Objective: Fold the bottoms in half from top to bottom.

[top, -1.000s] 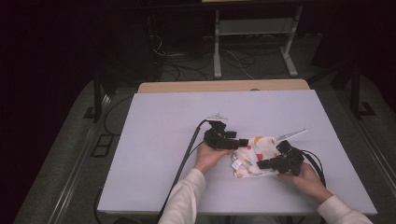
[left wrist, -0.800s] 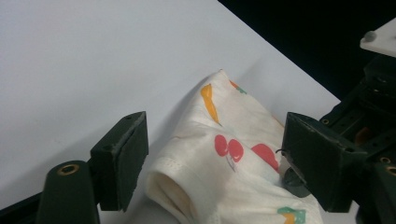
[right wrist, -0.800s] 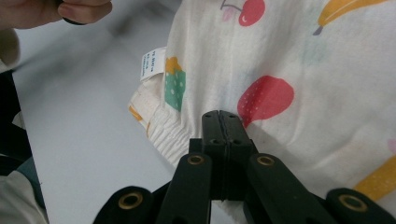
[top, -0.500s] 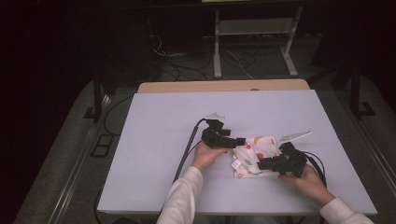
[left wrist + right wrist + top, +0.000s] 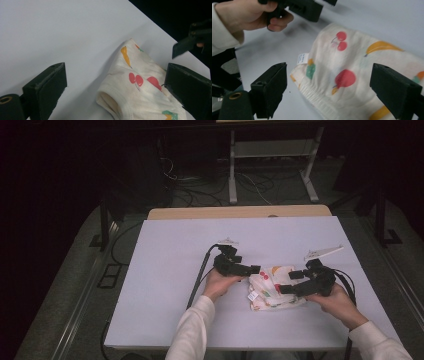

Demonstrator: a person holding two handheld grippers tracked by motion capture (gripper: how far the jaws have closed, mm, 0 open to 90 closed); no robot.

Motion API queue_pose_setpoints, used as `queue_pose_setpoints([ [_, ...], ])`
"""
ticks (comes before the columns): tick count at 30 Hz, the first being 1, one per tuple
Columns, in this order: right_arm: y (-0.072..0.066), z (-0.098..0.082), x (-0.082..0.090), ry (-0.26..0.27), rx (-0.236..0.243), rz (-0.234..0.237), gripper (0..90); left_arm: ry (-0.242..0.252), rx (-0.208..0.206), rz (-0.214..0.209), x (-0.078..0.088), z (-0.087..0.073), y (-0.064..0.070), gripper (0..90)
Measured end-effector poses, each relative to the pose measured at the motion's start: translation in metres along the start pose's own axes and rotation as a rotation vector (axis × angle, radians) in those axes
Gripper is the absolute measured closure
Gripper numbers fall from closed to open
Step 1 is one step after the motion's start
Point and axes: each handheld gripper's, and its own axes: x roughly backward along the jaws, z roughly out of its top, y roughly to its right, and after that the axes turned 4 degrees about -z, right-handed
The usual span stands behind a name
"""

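**Operator:** Both sets of jaws have just been opening, and my right gripper (image 5: 292, 282) has let go of the folded cloth (image 5: 274, 287) and come up off it a little since the earlier high view. My left gripper (image 5: 250, 269) sits much where it was, at the cloth's 10 o'clock corner.

**Spotter:** Where is the cloth lying now?

**Operator:** Flat on the white table (image 5: 165, 270), toward the near right part of it, between my two hands. It is a cream fabric printed with cherries, bananas and other fruit, folded into a small bundle with a ribbed hem along the near edge.

**Spotter:** Is anything clamped at all?

**Operator:** No. From the left gripper view (image 5: 112, 82), the jaws stand wide apart and released; the cloth (image 5: 140, 87) lies between and beyond them, its rolled edge pointing back at me, and the pads press on nothing. From the right gripper view (image 5: 327, 92), the same: jaws spread, the cloth (image 5: 352, 72) below and between them, not pinched. A small white label (image 5: 302, 58) sticks out at its 9 o'clock edge.

**Spotter:** And the other hand in that picture?

**Operator:** That is my left hand (image 5: 249, 15) at 11 o'clock, wrapped round its gripper, just beside the cloth's far corner. A black cable (image 5: 200, 275) trails from it toward the near table edge.
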Motion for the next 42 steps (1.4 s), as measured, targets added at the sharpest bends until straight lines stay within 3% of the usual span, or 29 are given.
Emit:
queue_pose_setpoints([
  [2, 0.003, 0.001, 0.001, 0.009, -0.003, -0.013, 11.5, -0.003, -0.003, 0.004, 0.0, 0.002, 0.0, 2.0],
  [3, 0.011, 0.004, 0.002, 0.017, -0.024, -0.016, 5.1, -0.004, 0.0, 0.003, -0.001, 0.002, -0.001, 1.3],
  [5, 0.018, 0.005, 0.003, 0.022, -0.033, -0.021, 1.9, -0.008, 0.0, 0.0, -0.001, 0.004, -0.001, 0.7],
  [20, 0.065, 0.01, 0.0, 0.047, -0.103, -0.054, 1.2, -0.01, 0.019, 0.002, -0.009, 0.001, -0.014, 0.0],
  [31, 0.086, 0.012, -0.007, 0.045, -0.145, -0.064, 4.5, -0.021, 0.038, -0.004, -0.014, -0.001, -0.019, 0.3],
  [42, 0.096, 0.008, -0.016, 0.025, -0.171, -0.057, 9.7, -0.043, 0.044, -0.021, -0.019, -0.005, -0.022, 3.3],
])
